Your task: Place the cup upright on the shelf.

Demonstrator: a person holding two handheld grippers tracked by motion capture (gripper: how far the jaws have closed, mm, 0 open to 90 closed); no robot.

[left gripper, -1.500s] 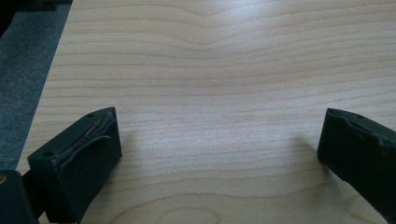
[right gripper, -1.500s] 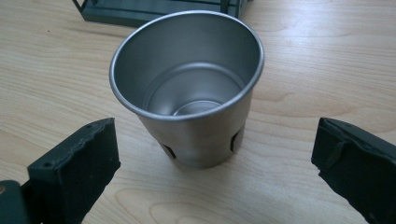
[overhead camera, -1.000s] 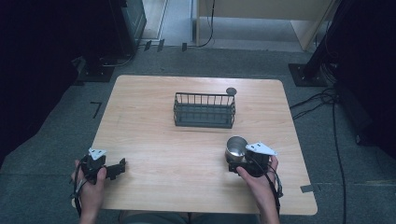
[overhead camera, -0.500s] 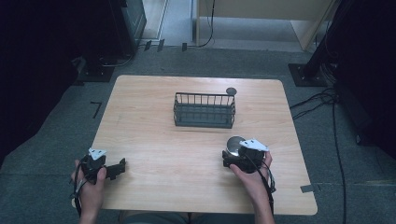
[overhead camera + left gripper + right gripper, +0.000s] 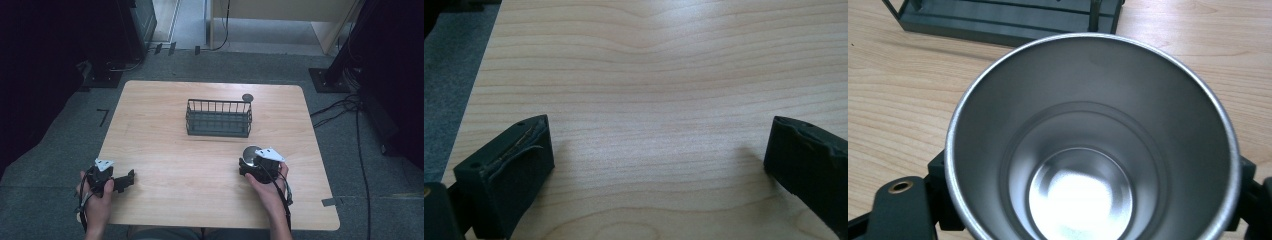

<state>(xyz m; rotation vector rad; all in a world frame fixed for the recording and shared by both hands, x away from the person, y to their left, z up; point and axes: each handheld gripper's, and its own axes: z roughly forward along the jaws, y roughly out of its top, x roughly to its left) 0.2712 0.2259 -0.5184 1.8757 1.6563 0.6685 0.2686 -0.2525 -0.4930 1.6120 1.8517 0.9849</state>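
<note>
Right gripper grips a steel cup upright; left gripper rests released at the table's 7 o'clock. Probable step: transport. The wire basket lies at the cup's 11 o'clock; the next move requires lifting over its rim.

No legible text — none anywhere

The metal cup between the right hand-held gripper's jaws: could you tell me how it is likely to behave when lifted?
The metal cup looks rigid, with thin steel walls, so it is probably light and won't flex. Its polished, tapered sides may slip in the right hand-held gripper. It is empty, so nothing should spill.
</note>
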